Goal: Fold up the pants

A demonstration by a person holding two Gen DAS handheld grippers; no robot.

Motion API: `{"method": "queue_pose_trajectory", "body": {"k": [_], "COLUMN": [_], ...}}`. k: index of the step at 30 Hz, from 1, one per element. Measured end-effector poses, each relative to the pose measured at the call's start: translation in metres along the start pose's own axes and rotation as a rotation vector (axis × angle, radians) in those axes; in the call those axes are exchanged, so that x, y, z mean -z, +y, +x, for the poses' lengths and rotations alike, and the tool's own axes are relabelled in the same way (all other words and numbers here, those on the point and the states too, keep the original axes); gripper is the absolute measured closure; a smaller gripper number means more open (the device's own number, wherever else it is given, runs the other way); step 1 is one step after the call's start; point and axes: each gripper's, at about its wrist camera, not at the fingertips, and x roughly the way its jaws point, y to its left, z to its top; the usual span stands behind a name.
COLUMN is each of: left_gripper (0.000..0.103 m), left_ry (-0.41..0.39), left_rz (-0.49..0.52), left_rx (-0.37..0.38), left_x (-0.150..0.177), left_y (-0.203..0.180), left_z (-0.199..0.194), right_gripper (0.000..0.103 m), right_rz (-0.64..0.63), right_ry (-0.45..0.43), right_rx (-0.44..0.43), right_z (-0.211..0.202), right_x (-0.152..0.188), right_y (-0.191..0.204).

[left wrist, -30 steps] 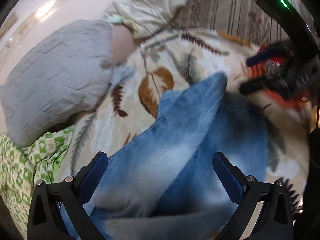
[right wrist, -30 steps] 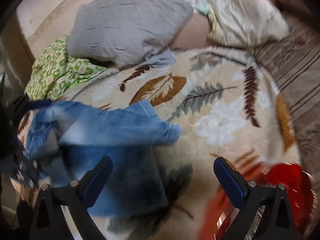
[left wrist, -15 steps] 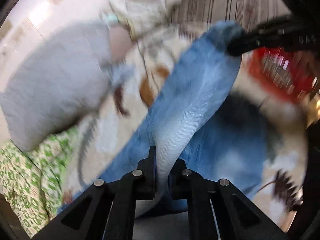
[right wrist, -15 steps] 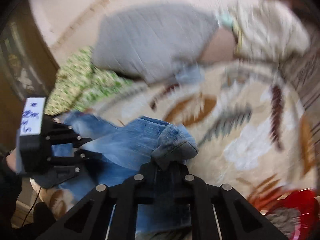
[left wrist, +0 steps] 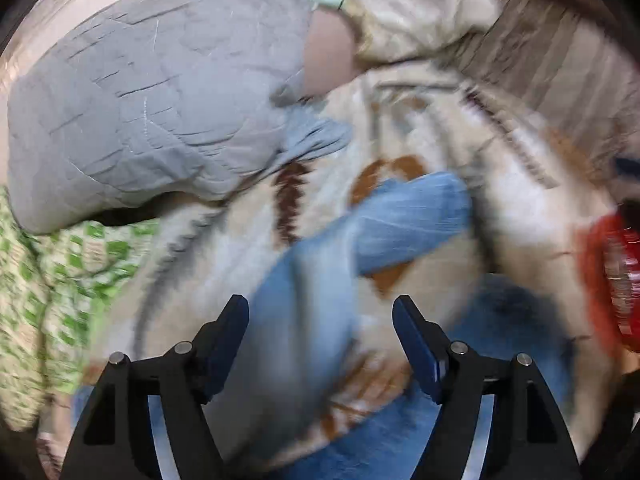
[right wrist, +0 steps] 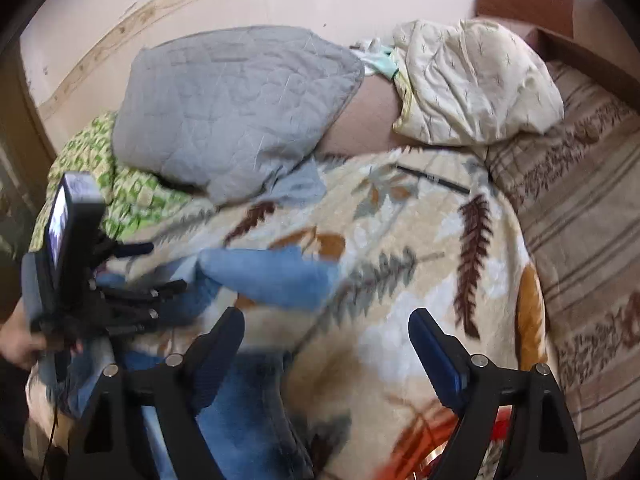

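My left gripper (left wrist: 320,344) and right gripper (right wrist: 326,350) are both opening, nothing pinched between either pair of fingers; I judge this the let-go after carrying a leg over. The jeans (right wrist: 276,280) lie on the leaf blanket (right wrist: 432,280) covering the bed, toward its left edge, one leg end flopped across toward the middle and the fabric bunched, so the fold probably needs flattening
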Motion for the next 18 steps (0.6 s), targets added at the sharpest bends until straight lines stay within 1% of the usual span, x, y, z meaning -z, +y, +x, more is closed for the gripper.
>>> {"method": "queue_pose_trajectory", "body": {"k": [1, 2, 5, 6, 8, 9, 11, 12, 13, 15, 16, 17, 18], "left_gripper": [0.028, 0.028, 0.028, 0.028, 0.028, 0.028, 0.027, 0.026, 0.019, 0.008, 0.008, 0.008, 0.009], "left_ry": [-0.012, -0.030, -0.099, -0.118, -0.085, -0.071, -0.051, -0.037, -0.015, 0.026, 0.061, 0.098, 0.123], "left_rz": [0.013, 0.047, 0.113, 0.137, 0.196, 0.229, 0.334, 0.372, 0.415, 0.502, 0.561, 0.607, 0.642], "left_rx": [0.003, -0.006, -0.027, -0.022, 0.035, 0.047, 0.026, 0.023, 0.025, 0.034, 0.014, -0.011, -0.038], "left_x": [0.009, 0.020, 0.043, 0.055, 0.077, 0.085, 0.105, 0.111, 0.117, 0.127, 0.132, 0.140, 0.144], "left_y": [-0.002, -0.010, -0.030, -0.039, -0.059, -0.068, -0.090, -0.096, -0.102, -0.109, -0.113, -0.115, -0.117], "left_z": [-0.008, -0.024, -0.058, -0.069, -0.082, -0.082, -0.080, -0.077, -0.074, -0.064, -0.054, -0.044, -0.036], "right_gripper": [0.017, 0.017, 0.017, 0.017, 0.017, 0.017, 0.017, 0.017, 0.017, 0.017, 0.018, 0.021, 0.052], "right_rz": [-0.002, 0.000, 0.004, 0.003, -0.027, -0.037, -0.037, -0.035, -0.037, -0.056, -0.058, -0.058, -0.052], "right_ry": [0.006, 0.013, 0.056, 0.065, 0.095, 0.114, 0.146, 0.187, 0.217, 0.272, 0.299, 0.327, 0.339], "right_rx": [-0.002, -0.005, -0.061, -0.077, -0.116, -0.130, -0.168, -0.173, -0.175, -0.181, -0.190, -0.208, -0.238], "right_z": [-0.004, -0.007, -0.015, -0.018, -0.014, -0.008, 0.008, 0.025, 0.040, 0.068, 0.081, 0.092, 0.099], "right_x": [0.008, 0.016, 0.049, 0.063, 0.081, 0.086, 0.089, 0.091, 0.090, 0.090, 0.091, 0.093, 0.095], "right_y": [-0.003, -0.005, -0.014, -0.014, -0.007, -0.005, 0.001, 0.004, 0.007, 0.014, 0.017, 0.019, 0.022]}}
